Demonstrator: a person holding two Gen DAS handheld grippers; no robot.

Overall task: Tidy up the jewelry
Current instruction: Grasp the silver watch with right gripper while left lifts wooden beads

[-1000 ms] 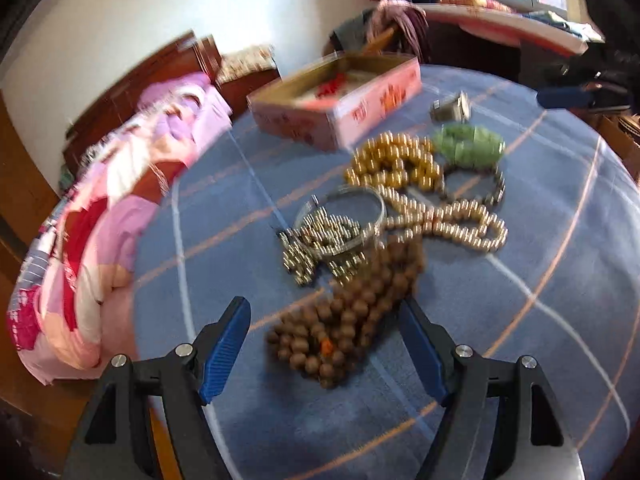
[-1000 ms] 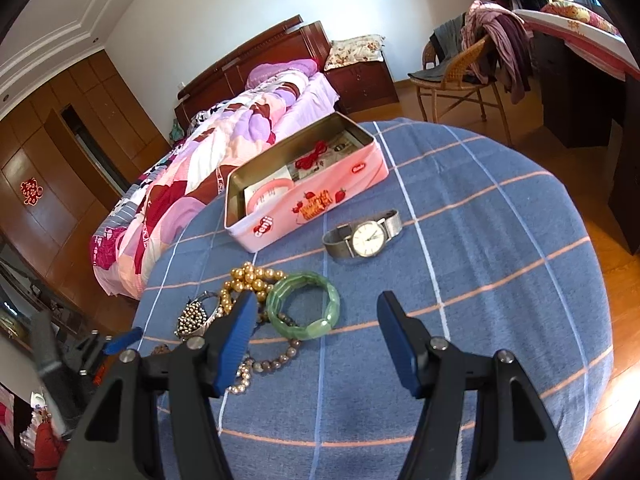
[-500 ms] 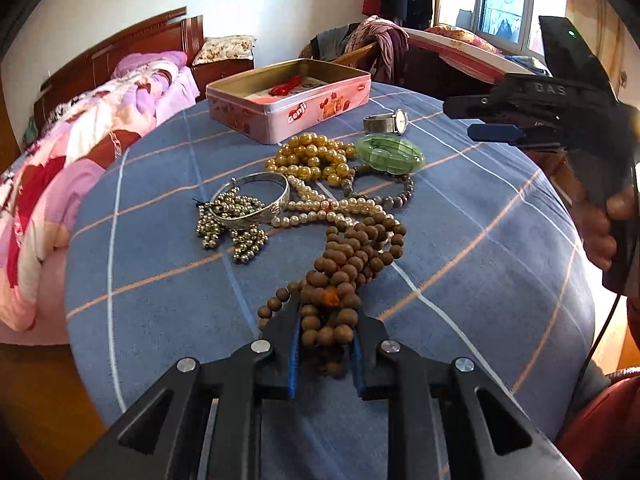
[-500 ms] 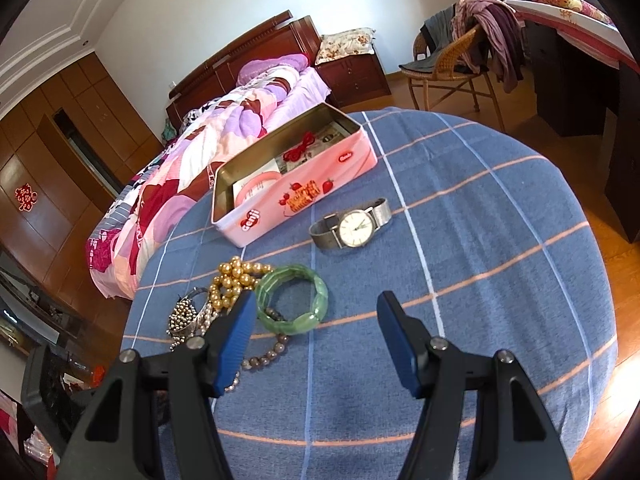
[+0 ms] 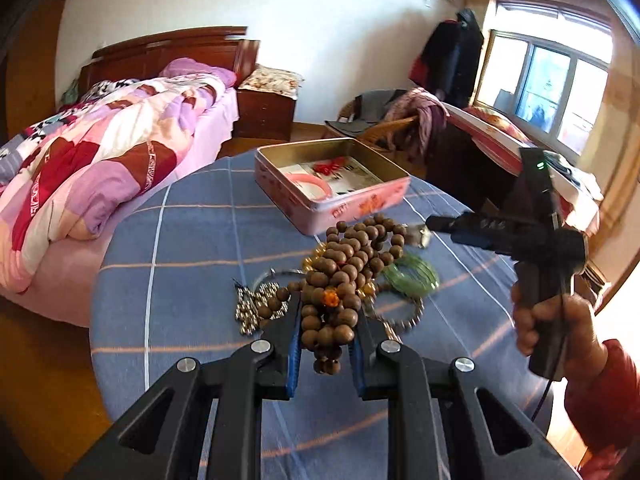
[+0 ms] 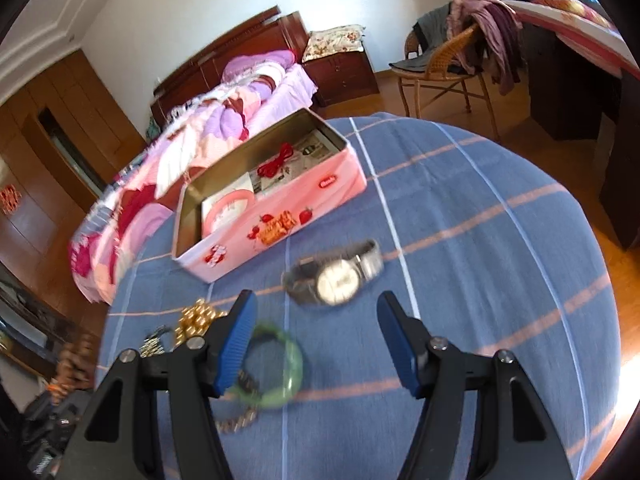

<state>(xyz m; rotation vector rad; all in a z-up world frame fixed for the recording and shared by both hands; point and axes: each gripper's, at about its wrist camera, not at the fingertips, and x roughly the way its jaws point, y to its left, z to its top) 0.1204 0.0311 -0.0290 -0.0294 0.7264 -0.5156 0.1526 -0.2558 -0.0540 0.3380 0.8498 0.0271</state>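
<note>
**Brown beads pinched, watch between open fingers**

The left gripper [image 5: 325, 332] is pinching a bunched strand of brown wooden beads [image 5: 343, 280], lifted off the blue checked tablecloth [image 5: 192, 240]. Just beyond it sits the open pink rectangular tin [image 5: 360, 204]. The right gripper [image 6: 316, 338] is spread with nothing held, a silver metal wristwatch [image 6: 336, 276] lying just ahead between its fingers, a green glassy bangle [image 6: 280, 364] at its left finger.

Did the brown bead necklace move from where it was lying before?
Yes. The brown bead necklace went up: it hangs bunched in the left gripper, now reaching the pink tin in the picture.
</note>
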